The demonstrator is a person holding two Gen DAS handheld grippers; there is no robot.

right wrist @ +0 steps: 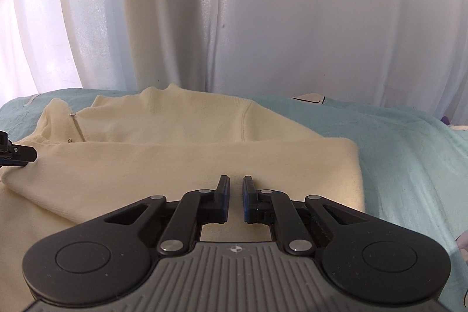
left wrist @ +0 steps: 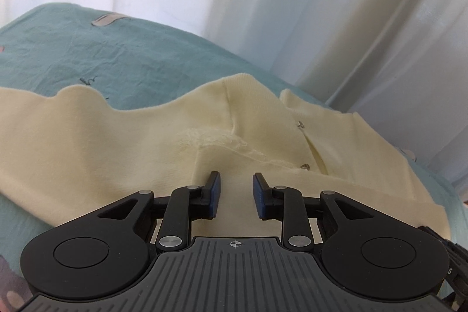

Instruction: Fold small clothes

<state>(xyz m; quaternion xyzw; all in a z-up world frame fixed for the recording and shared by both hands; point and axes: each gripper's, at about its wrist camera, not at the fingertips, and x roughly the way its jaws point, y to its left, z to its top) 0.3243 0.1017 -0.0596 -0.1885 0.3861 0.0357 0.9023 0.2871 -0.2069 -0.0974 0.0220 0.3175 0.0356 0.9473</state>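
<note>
Over the cream sweater [right wrist: 181, 157], both jaws apart; only the right view shows the left gripper [right wrist: 17, 155].

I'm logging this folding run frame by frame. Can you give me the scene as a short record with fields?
garment: cream sweater, partly folded, lower part laid over its body
surface: teal bedsheet
backdrop: white curtain
left gripper: open, over the sweater, nothing between the fingers
right gripper: open with a narrow gap, over the folded layer, nothing held
detail: small metal buttons near the collar
</note>
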